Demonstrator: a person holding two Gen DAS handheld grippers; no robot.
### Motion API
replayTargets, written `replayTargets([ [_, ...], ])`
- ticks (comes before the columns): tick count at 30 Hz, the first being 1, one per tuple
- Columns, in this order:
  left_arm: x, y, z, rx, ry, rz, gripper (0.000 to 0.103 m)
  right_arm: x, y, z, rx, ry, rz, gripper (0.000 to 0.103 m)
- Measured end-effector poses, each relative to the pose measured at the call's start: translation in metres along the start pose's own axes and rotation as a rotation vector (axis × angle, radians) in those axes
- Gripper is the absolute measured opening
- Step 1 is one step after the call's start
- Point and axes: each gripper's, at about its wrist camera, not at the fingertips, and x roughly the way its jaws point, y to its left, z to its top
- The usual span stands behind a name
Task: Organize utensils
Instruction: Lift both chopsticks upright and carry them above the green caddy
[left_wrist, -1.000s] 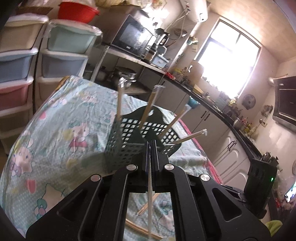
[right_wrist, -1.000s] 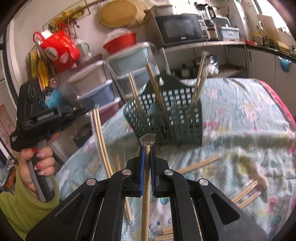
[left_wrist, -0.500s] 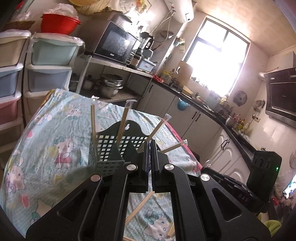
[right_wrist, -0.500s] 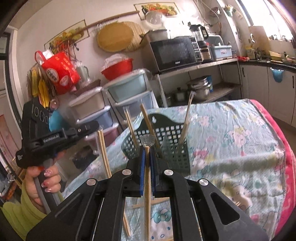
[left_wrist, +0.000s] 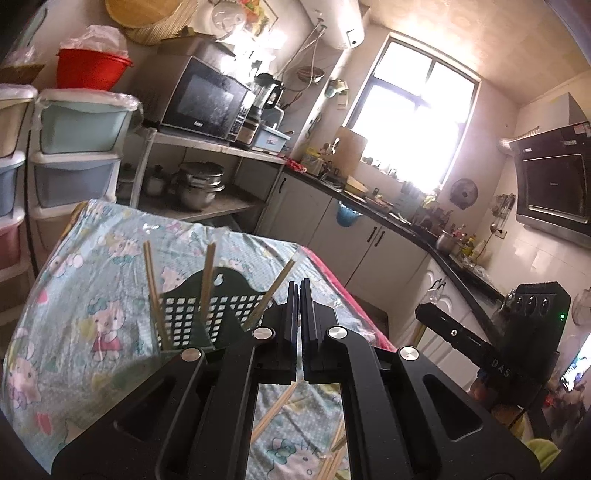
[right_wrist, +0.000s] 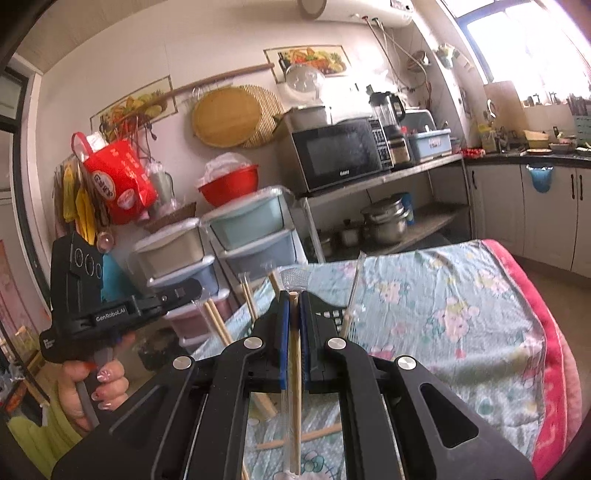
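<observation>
A dark green perforated utensil basket (left_wrist: 192, 314) stands on the table with three wrapped chopsticks (left_wrist: 207, 280) upright in it. My left gripper (left_wrist: 295, 291) is shut and empty, raised just right of the basket. My right gripper (right_wrist: 294, 299) is shut on a wrapped chopstick (right_wrist: 294, 369) held upright. The basket (right_wrist: 332, 314) sits just behind its fingers, mostly hidden. Loose chopsticks (left_wrist: 273, 413) lie on the cloth below both grippers.
The table wears a cartoon-print cloth (left_wrist: 74, 295) with a red edge (right_wrist: 554, 350). Stacked plastic drawers (left_wrist: 74, 155) and a shelf with a microwave (left_wrist: 207, 99) stand behind it. The left hand-held unit (right_wrist: 92, 306) shows at the right view's left.
Both grippers have risen and pulled back from the basket. The chopstick seen in my left gripper a second ago is gone from it. The right still holds its chopstick.
</observation>
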Motion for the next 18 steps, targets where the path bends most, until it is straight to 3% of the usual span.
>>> replayTargets([
  [18, 0.002, -0.026, 0.034, 0.07, -0.062, -0.036, 0.0, 0.008, 0.013, 0.033, -0.025, -0.09, 0.019, 0.006],
])
